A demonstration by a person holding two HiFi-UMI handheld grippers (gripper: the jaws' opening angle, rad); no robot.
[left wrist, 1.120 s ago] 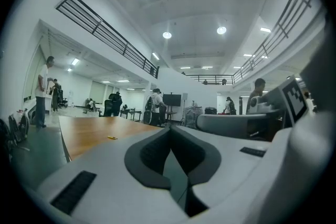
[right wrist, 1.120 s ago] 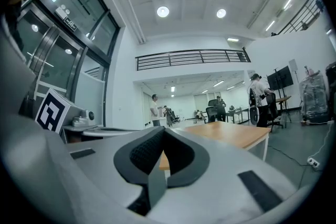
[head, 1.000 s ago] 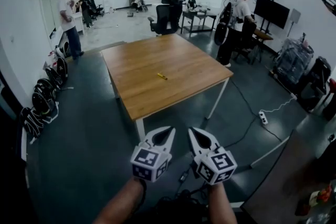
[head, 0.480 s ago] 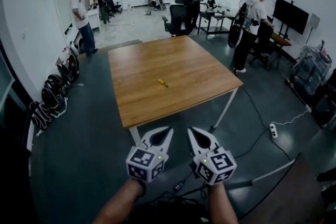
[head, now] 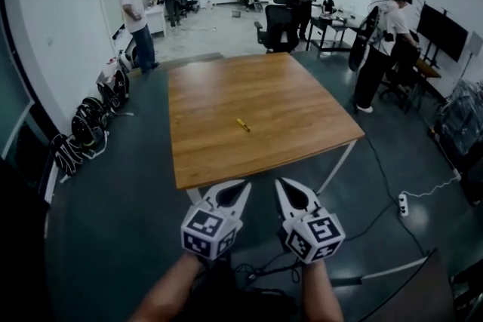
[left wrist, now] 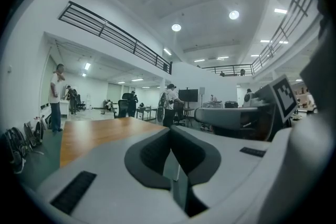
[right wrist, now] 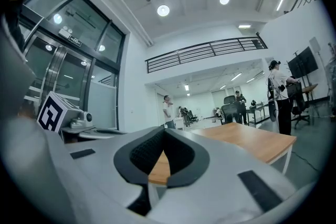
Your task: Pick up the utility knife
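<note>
A small yellow utility knife [head: 243, 124] lies near the middle of a square wooden table [head: 219, 87], seen in the head view. Both grippers hang side by side short of the table's near edge, well apart from the knife. My left gripper [head: 244, 186] has its jaws closed tip to tip with nothing between them. My right gripper [head: 280, 185] is shut and empty too. In the left gripper view my left gripper [left wrist: 169, 129] points level over the table top [left wrist: 89, 136]. In the right gripper view my right gripper [right wrist: 163, 131] looks along the table [right wrist: 247, 141]. The knife is hidden in both gripper views.
The table stands on white legs [head: 336, 166] on a dark floor. Cables and a power strip [head: 403, 204] lie on the floor at the right. Black gear [head: 87, 124] lines the left wall. Several people stand at the back; an office chair [head: 275, 26] is behind the table.
Both grippers have come forward toward the table together, and the table's near edge now sits closer to them. Their jaws stay as they were.
</note>
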